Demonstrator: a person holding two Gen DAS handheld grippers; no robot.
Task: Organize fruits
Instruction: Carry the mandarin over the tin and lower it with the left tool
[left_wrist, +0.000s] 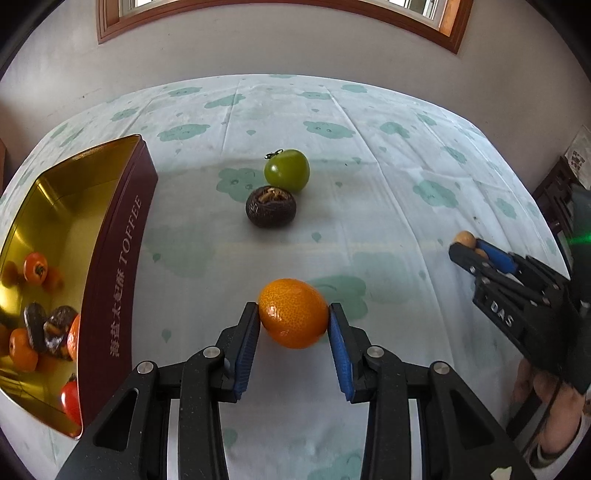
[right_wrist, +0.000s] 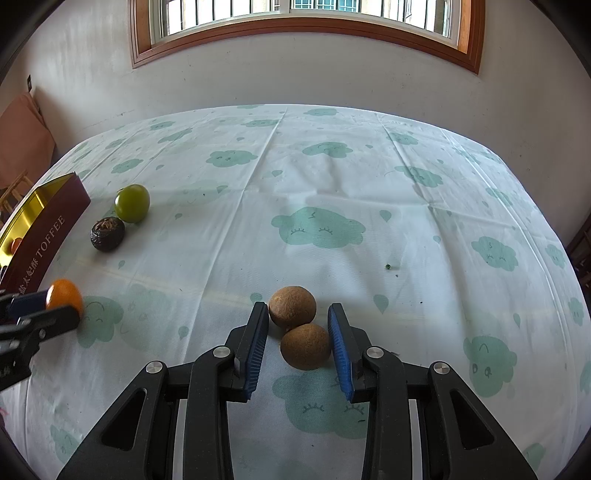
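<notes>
Tin: the maroon TOFFEE tin (left_wrist: 122, 280) lies at my far left, its near end cut off by the frame; the small orange, dark and red fruits (left_wrist: 35, 267) inside are partly doubled by reflections in the gold wall.
Green fruit: green fruit (left_wrist: 287, 170) sits mid-table, touching the dark wrinkled fruit (left_wrist: 270, 206) in front of it.
Left gripper: my left gripper (left_wrist: 293, 317) has both blue pads pressed on the orange fruit (left_wrist: 293, 313); whether it is lifted off the cloth (left_wrist: 388, 206), I cannot tell.
Right gripper: my right gripper (right_wrist: 297, 323) stands spread wide around two brown round fruits (right_wrist: 305, 346); the nearer one touches the right pad, the left pad stands apart.
</notes>
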